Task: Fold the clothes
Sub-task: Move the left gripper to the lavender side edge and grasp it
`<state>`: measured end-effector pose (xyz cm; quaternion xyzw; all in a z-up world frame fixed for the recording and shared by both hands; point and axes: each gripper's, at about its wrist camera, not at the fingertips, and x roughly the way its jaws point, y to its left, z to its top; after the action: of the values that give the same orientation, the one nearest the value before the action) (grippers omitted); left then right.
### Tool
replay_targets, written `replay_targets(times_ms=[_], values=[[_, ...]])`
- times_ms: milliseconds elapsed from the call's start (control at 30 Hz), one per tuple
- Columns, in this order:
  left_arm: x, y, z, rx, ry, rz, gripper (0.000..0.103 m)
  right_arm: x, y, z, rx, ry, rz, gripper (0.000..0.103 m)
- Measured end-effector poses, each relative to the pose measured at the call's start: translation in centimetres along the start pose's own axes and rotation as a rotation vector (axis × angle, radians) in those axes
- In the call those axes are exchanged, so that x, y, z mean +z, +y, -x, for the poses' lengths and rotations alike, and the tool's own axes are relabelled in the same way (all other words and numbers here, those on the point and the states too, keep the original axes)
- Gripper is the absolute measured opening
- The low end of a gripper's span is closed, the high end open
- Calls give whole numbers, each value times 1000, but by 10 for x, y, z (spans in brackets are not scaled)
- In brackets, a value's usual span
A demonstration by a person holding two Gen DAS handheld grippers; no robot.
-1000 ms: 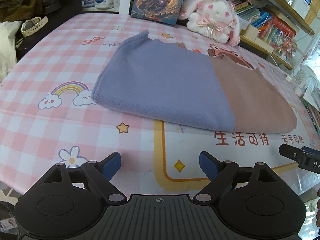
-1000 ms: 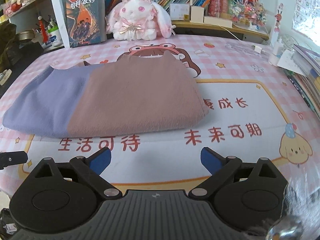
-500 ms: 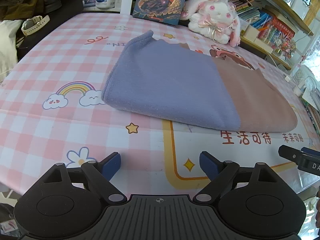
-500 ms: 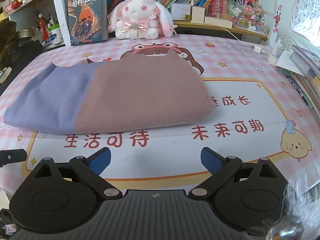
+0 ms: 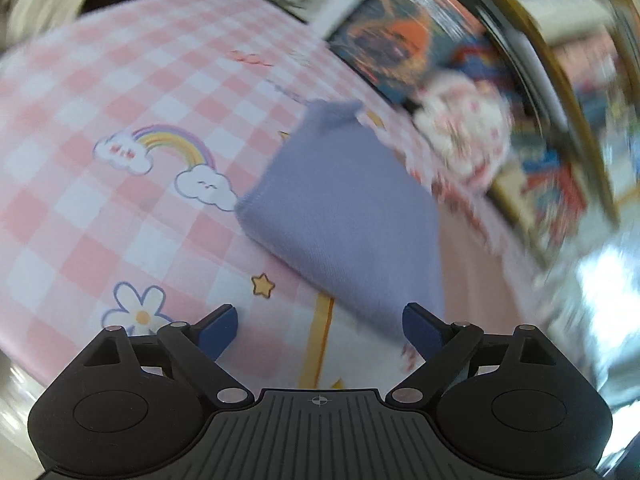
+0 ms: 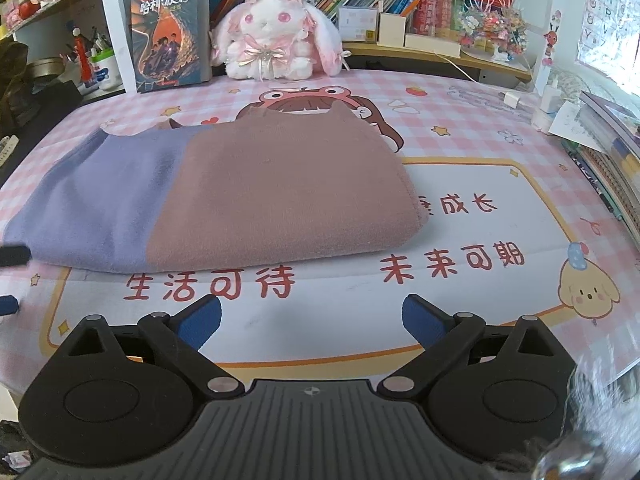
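Note:
A folded garment, purple on its left half and dusty pink on its right (image 6: 224, 196), lies flat on the pink checked table mat (image 6: 460, 128). In the blurred left wrist view its purple end (image 5: 348, 216) lies just ahead of my left gripper (image 5: 320, 326), which is open and empty above the mat near the garment's front edge. My right gripper (image 6: 312, 318) is open and empty, a short way in front of the garment's pink half. The tips of my left gripper's fingers (image 6: 12, 256) show at the left edge of the right wrist view.
A plush rabbit (image 6: 276, 40) and an upright book (image 6: 172, 32) stand at the back of the table before shelves of books. Stacked books and papers (image 6: 604, 140) line the right edge. A charger and cable (image 6: 516, 98) lie at the back right.
My left gripper has swung and tilted quickly, closer to the garment's purple end; its view is now blurred. My right gripper has edged forward slightly. The garment has not moved.

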<state>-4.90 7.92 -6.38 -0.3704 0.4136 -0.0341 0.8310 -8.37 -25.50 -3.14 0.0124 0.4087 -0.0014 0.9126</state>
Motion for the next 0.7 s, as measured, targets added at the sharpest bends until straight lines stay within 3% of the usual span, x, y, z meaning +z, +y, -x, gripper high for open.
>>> replay_targets(times_ms=[300, 467, 533, 567, 600, 700], values=[[18, 31, -18, -139, -52, 434, 87, -2, -6, 2, -37, 15, 10, 98], [27, 37, -31, -155, -82, 572, 77, -4, -10, 3, -60, 29, 8, 98], [29, 36, -34, -135, -90, 589, 66, -4, -11, 3, -65, 32, 7, 98], [29, 35, -35, -117, -92, 593, 51, -4, -12, 3, -67, 33, 6, 98], [28, 35, -36, -91, -90, 590, 30, -4, -12, 3, -69, 34, 4, 98], [27, 33, -35, -44, -97, 542, 14, -4, -14, 1, -72, 39, -3, 98]])
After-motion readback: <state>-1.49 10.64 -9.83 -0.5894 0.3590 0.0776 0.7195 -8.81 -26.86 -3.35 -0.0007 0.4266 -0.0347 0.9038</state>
